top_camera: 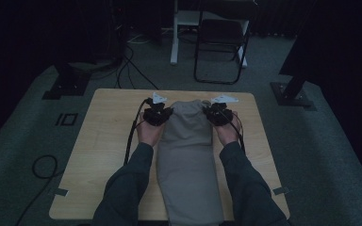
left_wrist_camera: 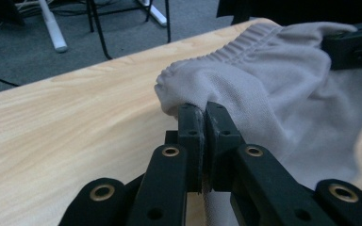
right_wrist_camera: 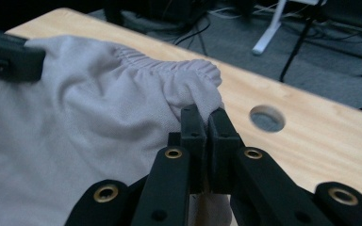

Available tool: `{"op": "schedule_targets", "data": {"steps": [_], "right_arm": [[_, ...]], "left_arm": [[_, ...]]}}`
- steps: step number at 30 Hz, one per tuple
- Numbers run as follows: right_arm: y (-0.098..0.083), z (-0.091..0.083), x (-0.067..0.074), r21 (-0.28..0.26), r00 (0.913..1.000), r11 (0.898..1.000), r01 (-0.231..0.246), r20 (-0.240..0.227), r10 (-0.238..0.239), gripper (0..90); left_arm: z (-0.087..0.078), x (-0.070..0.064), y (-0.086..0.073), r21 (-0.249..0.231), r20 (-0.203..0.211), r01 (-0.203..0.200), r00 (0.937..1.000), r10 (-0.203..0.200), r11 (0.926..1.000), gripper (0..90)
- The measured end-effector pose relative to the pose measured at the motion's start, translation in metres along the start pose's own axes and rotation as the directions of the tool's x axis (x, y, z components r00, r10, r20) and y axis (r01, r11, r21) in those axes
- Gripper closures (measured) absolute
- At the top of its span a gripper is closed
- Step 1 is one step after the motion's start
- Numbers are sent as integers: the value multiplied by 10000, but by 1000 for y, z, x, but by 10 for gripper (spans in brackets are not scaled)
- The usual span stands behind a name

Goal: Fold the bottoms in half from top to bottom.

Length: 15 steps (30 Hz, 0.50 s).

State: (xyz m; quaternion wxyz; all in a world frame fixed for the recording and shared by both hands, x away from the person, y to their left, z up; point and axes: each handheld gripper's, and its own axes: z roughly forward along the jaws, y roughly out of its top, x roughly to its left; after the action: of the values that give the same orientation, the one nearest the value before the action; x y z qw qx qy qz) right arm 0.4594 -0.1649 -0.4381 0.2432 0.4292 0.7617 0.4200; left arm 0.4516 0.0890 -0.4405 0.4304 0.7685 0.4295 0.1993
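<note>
The grey garment (top_camera: 187, 155), probably shorts or trousers with an elastic waistband (left_wrist_camera: 245, 42), lies lengthwise in the middle of the tabletop (top_camera: 108, 141), and its near end hangs over the edge closest to the person. The waistband is at the far end, and it is raised a little from the wood at its two corners. The left gripper (top_camera: 158, 114) is clenched on the left corner of the waistband; in the left gripper view the cloth is pinched between the closed jaws. The right gripper (top_camera: 217, 114) is clenched in the same way on the right corner, just beside a round hole (right_wrist_camera: 267, 118) in the tabletop. The cloth between the two grips sags slightly and is not stretched flat. I judge that the grasping step is finished and the work itself, most likely a fold of the top end toward the person or a lift to spread the garment, is only at its beginning: most of the cloth rests flat and no fold is visible yet. Beyond the tabletop stand a folding chair (top_camera: 219, 42) and some cables (top_camera: 132, 66) on the dark floor.
</note>
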Motion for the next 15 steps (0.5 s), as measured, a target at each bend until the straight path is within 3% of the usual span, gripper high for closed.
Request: {"op": "schedule_targets", "data": {"steps": [7, 15], "right_arm": [[-31, -18, 9, 293, 9967, 9992, 271, -770, -248, 881], [-75, -43, 27, 715, 9862, 9942, 800, -1508, -686, 880]], "left_arm": [[-18, -13, -27, 200, 522, -276, 9983, 265, 9994, 859], [-44, -39, -74, 665, 1298, -507, 9907, 417, 9965, 857]]}}
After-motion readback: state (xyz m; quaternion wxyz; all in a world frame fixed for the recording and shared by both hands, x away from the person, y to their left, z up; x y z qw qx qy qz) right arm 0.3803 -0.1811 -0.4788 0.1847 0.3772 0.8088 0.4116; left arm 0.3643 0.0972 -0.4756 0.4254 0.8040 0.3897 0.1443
